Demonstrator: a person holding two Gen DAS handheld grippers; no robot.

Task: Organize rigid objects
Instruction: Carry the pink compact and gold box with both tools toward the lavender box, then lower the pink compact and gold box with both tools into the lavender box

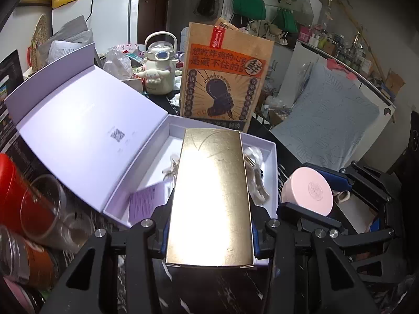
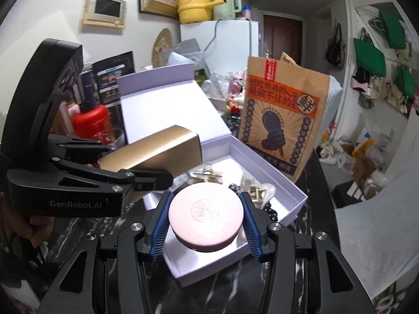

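My left gripper (image 1: 209, 225) is shut on a long gold box (image 1: 210, 196) and holds it above the open lilac box (image 1: 273, 172). The gold box also shows in the right wrist view (image 2: 157, 151), gripped by the left gripper (image 2: 146, 167). My right gripper (image 2: 205, 219) is shut on a round pink case (image 2: 205, 216), held over the lilac box (image 2: 293, 183) near its front edge. The pink case shows in the left wrist view (image 1: 309, 193) too. The lilac box holds small trinkets (image 2: 259, 191) and a purple card (image 1: 146, 201). Its lid (image 1: 83, 130) stands open to the left.
A brown paper bag (image 1: 225, 78) stands upright behind the box. A red canister (image 2: 91, 120) and clear cups (image 1: 44, 206) crowd the left side. A cream kettle-shaped bottle (image 1: 159, 62) stands at the back. A blue-grey pillow (image 1: 327, 115) lies to the right. The table is dark marble (image 2: 230, 287).
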